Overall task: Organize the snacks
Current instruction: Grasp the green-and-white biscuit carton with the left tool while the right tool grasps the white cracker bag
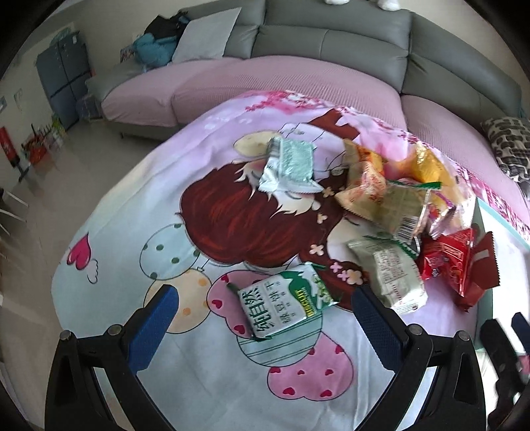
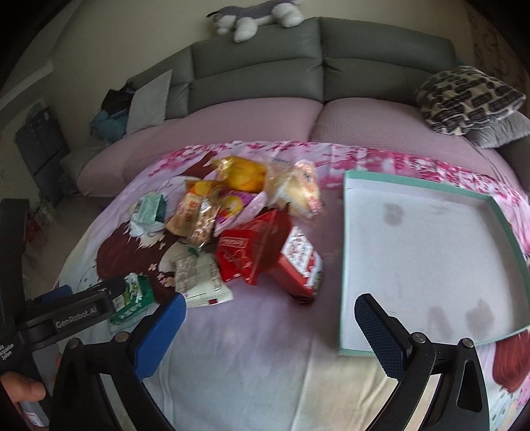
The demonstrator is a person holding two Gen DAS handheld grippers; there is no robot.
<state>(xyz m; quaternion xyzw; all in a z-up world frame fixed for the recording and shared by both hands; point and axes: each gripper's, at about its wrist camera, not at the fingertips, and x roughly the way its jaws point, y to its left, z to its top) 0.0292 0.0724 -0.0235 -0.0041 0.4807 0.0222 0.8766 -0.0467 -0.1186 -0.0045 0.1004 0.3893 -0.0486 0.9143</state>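
A pile of snack packets [image 1: 391, 199] lies on a cartoon-print cloth [image 1: 185, 212]. A green-and-white biscuit packet [image 1: 285, 300] lies apart, just ahead of my open, empty left gripper [image 1: 265, 318]. A pale green packet [image 1: 288, 165] lies farther back. In the right wrist view the pile [image 2: 245, 218] with red packets [image 2: 251, 255] sits left of a shallow white tray with a teal rim [image 2: 430, 248], which is empty. My right gripper [image 2: 268, 315] is open and empty over bare cloth in front of both. The left gripper [image 2: 82, 308] shows at its left.
A grey sofa with pink seat covers [image 1: 298, 83] curves behind the cloth. A patterned cushion [image 2: 470, 99] lies at its right end, a plush toy [image 2: 258, 16] on its back. Blue cabinets [image 1: 63, 79] and floor are at the left.
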